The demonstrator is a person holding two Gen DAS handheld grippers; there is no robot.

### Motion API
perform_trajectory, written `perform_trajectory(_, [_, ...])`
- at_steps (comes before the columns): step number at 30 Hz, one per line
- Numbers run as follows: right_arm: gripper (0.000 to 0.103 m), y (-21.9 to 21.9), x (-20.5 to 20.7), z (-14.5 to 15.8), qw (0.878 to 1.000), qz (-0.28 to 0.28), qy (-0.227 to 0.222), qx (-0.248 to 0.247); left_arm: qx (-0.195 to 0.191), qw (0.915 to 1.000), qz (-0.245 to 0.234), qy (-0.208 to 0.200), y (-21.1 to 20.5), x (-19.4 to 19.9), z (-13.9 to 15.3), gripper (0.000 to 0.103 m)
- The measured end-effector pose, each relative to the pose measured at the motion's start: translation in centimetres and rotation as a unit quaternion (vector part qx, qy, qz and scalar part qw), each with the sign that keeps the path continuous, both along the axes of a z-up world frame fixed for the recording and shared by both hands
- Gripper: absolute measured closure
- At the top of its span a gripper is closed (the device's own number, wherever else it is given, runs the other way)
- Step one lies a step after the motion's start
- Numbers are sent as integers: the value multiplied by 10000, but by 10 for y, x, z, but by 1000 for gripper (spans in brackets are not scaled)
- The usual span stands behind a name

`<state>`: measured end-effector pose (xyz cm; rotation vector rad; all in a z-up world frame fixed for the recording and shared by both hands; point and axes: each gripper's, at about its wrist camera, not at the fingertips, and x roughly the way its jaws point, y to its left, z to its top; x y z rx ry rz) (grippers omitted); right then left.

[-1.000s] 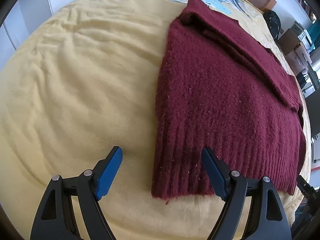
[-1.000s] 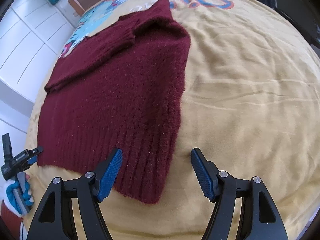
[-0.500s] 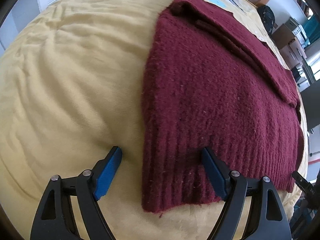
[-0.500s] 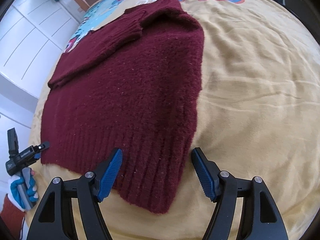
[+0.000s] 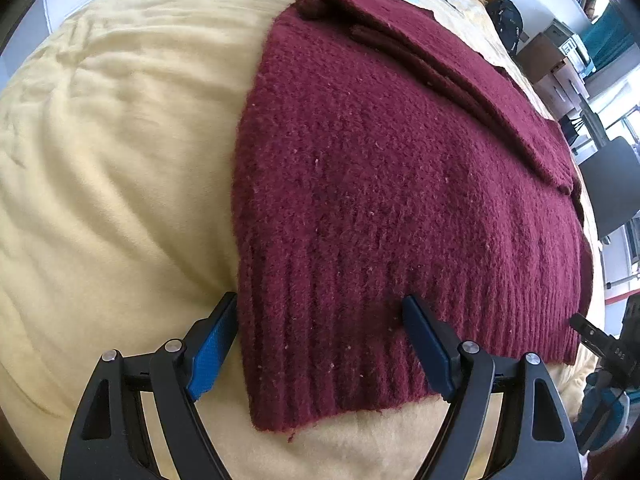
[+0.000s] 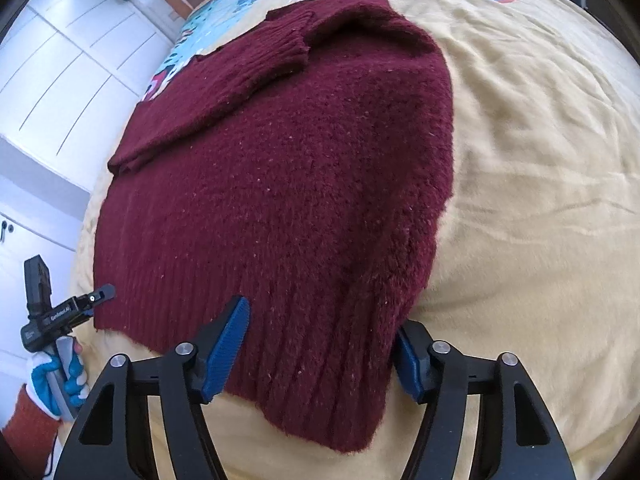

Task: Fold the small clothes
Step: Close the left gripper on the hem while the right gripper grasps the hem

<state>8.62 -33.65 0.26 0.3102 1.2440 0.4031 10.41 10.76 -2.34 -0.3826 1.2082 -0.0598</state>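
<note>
A dark red knit sweater (image 5: 392, 184) lies flat on a yellow blanket (image 5: 112, 168), sleeves folded across its upper part. My left gripper (image 5: 320, 344) is open and straddles the sweater's near left hem corner, one blue pad on each side. In the right wrist view the sweater (image 6: 288, 184) fills the middle. My right gripper (image 6: 324, 344) is open and straddles the near right hem corner. The left gripper (image 6: 60, 312) shows at the far left of that view, held in a gloved hand.
The blanket (image 6: 540, 200) has a coloured cartoon print at its far end. White cupboard doors (image 6: 60, 64) stand to the left. Boxes and a dark chair (image 5: 608, 184) stand beyond the bed's right edge.
Both grippers have moved forward and closer to the sweater. Each open jaw pair now straddles a hem corner, where earlier one pad of each sat off the fabric.
</note>
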Motion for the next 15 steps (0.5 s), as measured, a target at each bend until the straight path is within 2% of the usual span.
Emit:
perform_trajectory(3, [38, 5, 1, -1, 10000, 41, -16, -24, -56, 10000, -16, -16, -2, 7, -1, 27])
perform_trajectory(6, [46, 4, -1, -1, 10000, 27, -16, 34, -124, 9999, -56, -46, -1, 2, 0, 28])
perform_trajectory(15, [71, -3, -6, -3, 9995, -74, 64, 290, -299, 9995, -121, -59, 0, -11, 3, 47])
